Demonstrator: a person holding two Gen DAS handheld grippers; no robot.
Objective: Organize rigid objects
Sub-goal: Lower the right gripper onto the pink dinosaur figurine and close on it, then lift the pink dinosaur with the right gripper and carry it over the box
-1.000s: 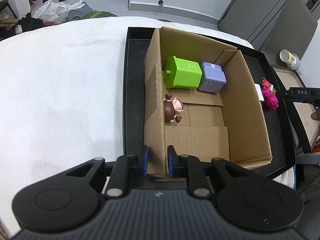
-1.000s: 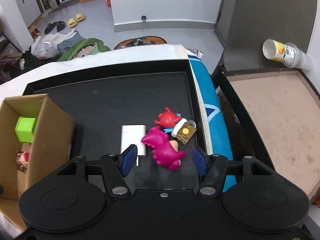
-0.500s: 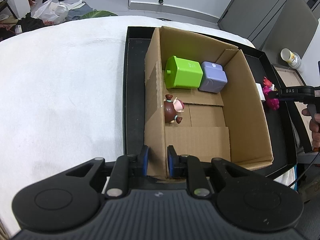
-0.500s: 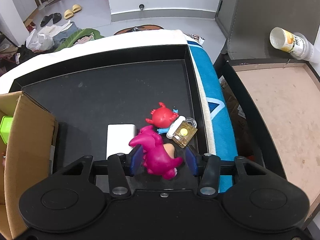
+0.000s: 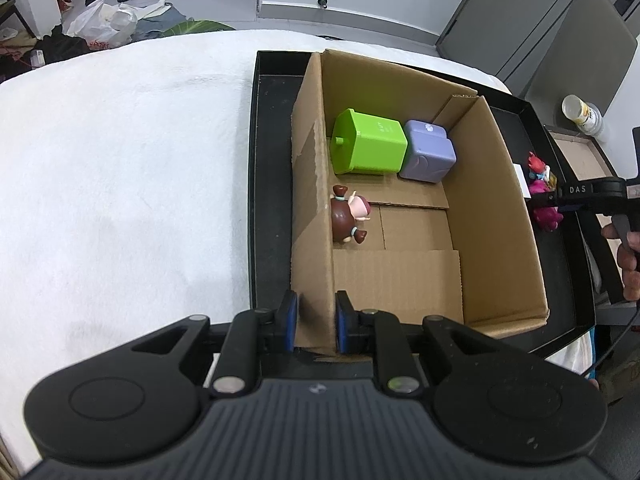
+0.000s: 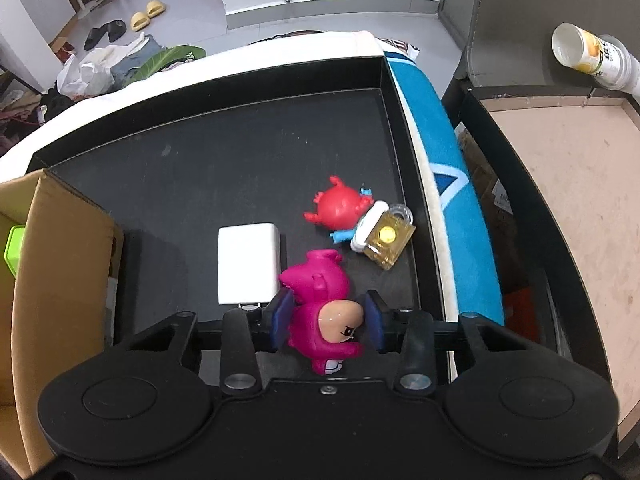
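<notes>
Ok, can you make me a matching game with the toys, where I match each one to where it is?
Things:
1. pink dinosaur toy
2. green box
3. white charger
4. red crab toy

Places:
A. inside the cardboard box, next to the purple cube
B. flat on the black tray, just left of the pink toy
C. between the blue pads of the right tool
D. on the tray, beside the clear yellow padlock

Pairs: 1-C, 2-A, 3-B, 4-D
</notes>
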